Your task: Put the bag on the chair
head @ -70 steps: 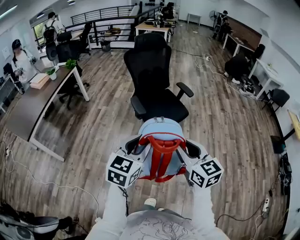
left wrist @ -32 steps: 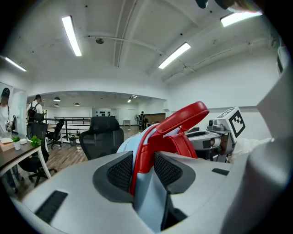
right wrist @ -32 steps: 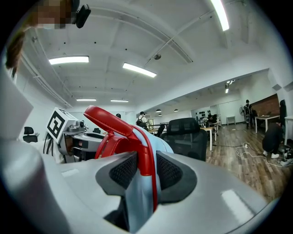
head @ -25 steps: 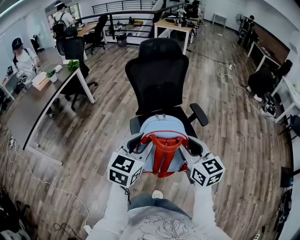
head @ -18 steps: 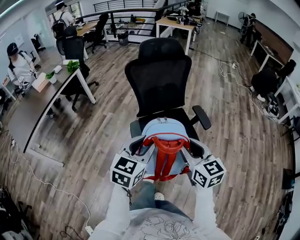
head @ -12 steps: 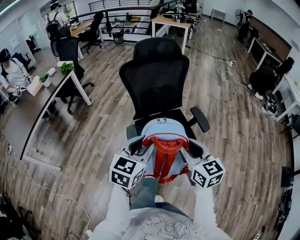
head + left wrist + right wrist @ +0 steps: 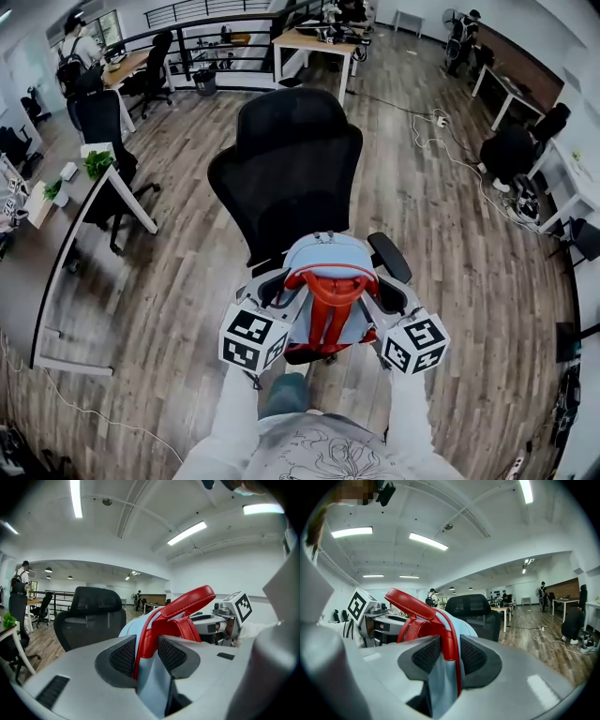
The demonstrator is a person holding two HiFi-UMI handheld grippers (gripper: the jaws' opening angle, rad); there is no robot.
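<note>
A light blue bag (image 7: 323, 272) with red straps hangs in the air between my two grippers, just over the front of the black office chair (image 7: 289, 164). The bag hides most of the seat; the right armrest (image 7: 389, 255) shows beside it. My left gripper (image 7: 278, 289) is shut on the bag's left side, and in the left gripper view its pads (image 7: 125, 656) pinch a red strap (image 7: 146, 637). My right gripper (image 7: 387, 296) is shut on the bag's right side, where its pads (image 7: 471, 656) squeeze the red strap (image 7: 450, 637) and blue fabric.
A long desk (image 7: 42, 272) with a small plant (image 7: 97, 162) runs along the left. More desks and chairs (image 7: 309, 42) stand at the back, and cables (image 7: 441, 127) trail over the wooden floor at the right. The person's legs (image 7: 281, 394) are right behind the chair's seat.
The chair has come closer and slid under the bag as the person stepped forward. Both grippers keep the same hold on the bag.
</note>
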